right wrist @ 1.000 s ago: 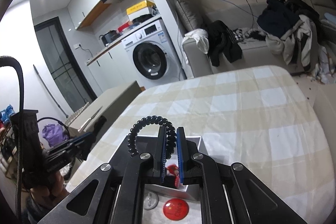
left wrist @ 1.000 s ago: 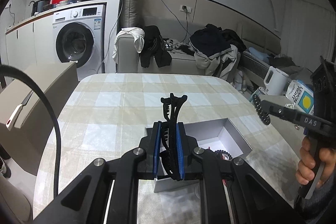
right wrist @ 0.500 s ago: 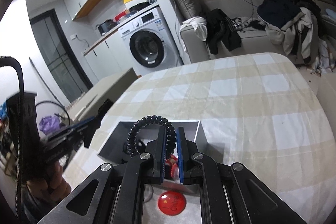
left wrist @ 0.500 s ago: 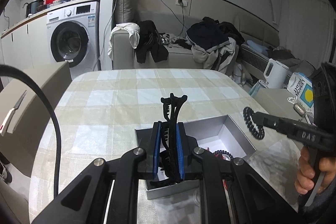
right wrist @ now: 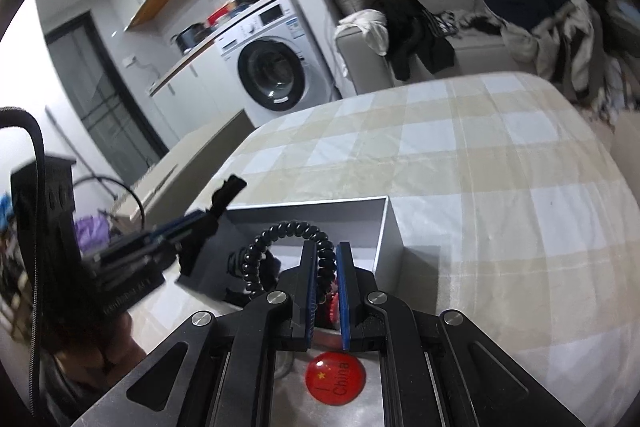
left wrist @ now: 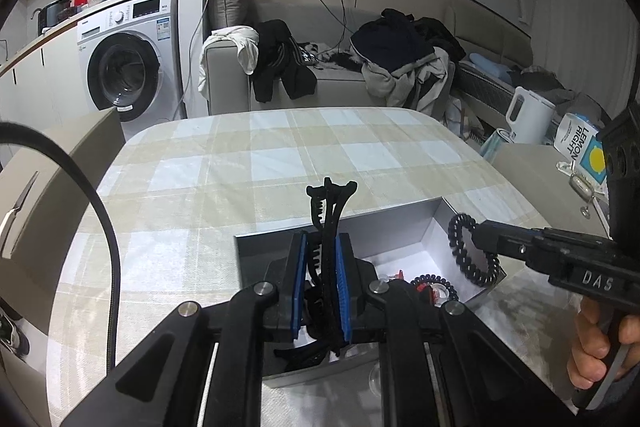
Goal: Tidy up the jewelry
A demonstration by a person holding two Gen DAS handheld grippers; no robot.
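It was a lived-in home: a washing machine [left wrist: 122, 73] stood at ten o'clock, a clothes-strewn sofa [left wrist: 340, 83] at twelve, beyond a table [left wrist: 280, 155] in checked cloth.

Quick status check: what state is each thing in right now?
left hand-held gripper: shut on black hair claw clip, above the box
right hand-held gripper: shut on black spiral hair tie, above the box
grey box: open, items inside
washing machine: door closed
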